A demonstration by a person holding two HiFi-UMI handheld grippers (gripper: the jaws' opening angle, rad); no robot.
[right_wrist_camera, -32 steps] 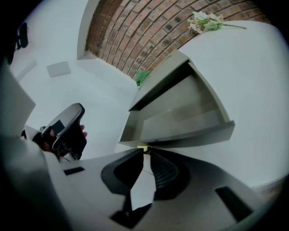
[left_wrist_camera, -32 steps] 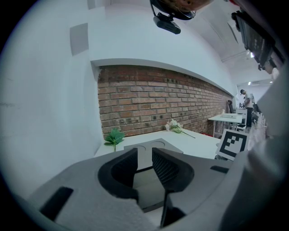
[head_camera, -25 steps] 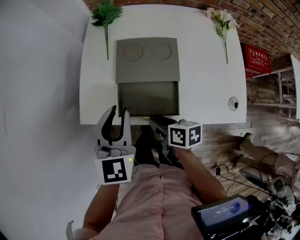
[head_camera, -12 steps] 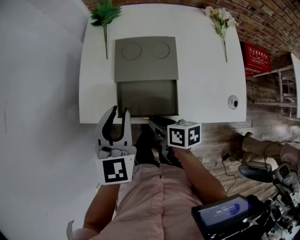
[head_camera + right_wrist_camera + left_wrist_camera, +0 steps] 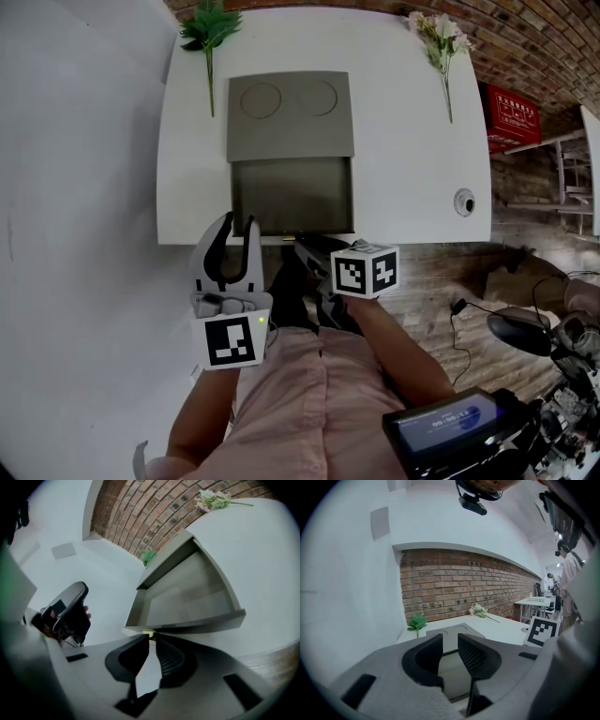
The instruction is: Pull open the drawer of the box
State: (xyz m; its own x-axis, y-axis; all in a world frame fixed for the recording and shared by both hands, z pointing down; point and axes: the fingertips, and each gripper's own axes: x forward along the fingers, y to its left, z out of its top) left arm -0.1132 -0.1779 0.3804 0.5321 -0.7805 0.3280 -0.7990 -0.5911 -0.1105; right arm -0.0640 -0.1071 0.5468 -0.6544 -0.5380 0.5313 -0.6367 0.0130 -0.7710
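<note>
- The box point(image 5: 291, 111) sits mid-counter point(image 5: 412, 141). Its drawer point(image 5: 292, 195) is pulled out towards the near edge.
- The right tongs point(image 5: 151, 637) are clamped on the small yellowish knob point(image 5: 148, 633) at the drawer's front.
- The left tongs point(image 5: 449, 641) are apart with nothing between them, and hang at the counter's near edge just left of the drawer.
- A green sprig point(image 5: 210, 33) lies at the far left corner.

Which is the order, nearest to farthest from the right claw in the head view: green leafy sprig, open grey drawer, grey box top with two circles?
1. Open grey drawer, gripped by the right claw.
2. Grey box top with two circles, behind the drawer.
3. Green leafy sprig, far left corner.
</note>
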